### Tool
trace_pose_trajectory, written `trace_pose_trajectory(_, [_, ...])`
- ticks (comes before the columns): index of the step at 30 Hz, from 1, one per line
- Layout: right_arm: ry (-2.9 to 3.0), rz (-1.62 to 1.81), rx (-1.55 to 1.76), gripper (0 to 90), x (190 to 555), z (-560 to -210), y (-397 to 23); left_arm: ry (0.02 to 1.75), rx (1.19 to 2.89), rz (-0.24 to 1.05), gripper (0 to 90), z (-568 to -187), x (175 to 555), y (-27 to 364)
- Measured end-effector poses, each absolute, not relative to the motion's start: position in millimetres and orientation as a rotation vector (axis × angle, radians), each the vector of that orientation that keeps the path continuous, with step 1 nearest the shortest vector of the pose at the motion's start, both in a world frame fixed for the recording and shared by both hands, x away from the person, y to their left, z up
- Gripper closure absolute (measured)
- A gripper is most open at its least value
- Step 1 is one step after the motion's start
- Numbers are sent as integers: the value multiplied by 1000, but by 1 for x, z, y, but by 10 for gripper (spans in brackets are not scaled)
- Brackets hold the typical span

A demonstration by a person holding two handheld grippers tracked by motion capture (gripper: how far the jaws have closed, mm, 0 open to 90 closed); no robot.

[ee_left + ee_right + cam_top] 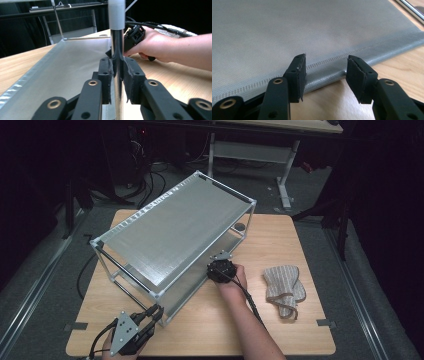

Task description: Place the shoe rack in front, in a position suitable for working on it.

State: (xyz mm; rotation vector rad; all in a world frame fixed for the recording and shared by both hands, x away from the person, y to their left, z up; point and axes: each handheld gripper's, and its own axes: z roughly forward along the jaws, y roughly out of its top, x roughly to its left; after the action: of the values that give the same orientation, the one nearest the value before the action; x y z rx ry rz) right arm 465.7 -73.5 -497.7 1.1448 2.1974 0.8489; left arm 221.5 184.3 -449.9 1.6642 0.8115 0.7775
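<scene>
Rack post [117, 47] clamped in left hand-held gripper [117, 71]

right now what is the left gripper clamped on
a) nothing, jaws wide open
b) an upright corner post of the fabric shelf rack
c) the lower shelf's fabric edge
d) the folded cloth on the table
b: in the left gripper view the left gripper has both pads pressed against the upright corner post of the rack, while the folded cloth lies apart on the table.
</scene>
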Motion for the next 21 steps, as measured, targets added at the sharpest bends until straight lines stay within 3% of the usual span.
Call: trace_pose_trajectory(21, [2199, 863, 1166, 525, 396, -497, -111, 818, 1657, 748, 776, -455, 204, 204])
